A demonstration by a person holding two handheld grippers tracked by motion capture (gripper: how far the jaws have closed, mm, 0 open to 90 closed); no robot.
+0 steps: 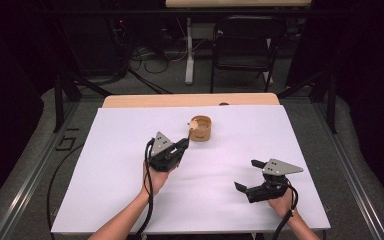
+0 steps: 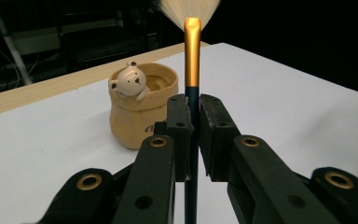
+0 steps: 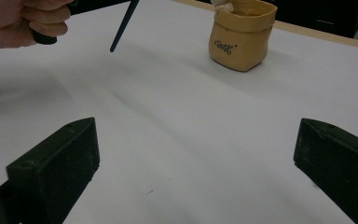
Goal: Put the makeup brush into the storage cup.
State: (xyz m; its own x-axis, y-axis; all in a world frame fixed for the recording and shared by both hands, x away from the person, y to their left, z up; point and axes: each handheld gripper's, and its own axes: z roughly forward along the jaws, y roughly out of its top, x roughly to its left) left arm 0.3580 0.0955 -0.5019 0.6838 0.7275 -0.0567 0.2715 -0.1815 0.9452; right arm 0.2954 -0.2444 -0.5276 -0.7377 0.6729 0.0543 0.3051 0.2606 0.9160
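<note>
two claws sit over the white desk (image 1: 130, 200) in the high view: the left claw (image 1: 182, 144) just beside a tan pot (image 1: 200, 128), the right claw (image 1: 247, 175) well apart, jaws spread wide. in the left gripper view the jaws clamp a brush (image 2: 192, 56), bristles up, the bear-faced pot close behind to the left. in the right gripper view the jaws gape with nothing between them; the pot stands far ahead, the brush handle slanting above the desk.

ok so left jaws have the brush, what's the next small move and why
Probably carry the left gripper forward over the bear pot and tip the brush handle-down. Its jaws are clamped on the handle, the pot's mouth is open just ahead, and the right gripper sits open, away.
</note>
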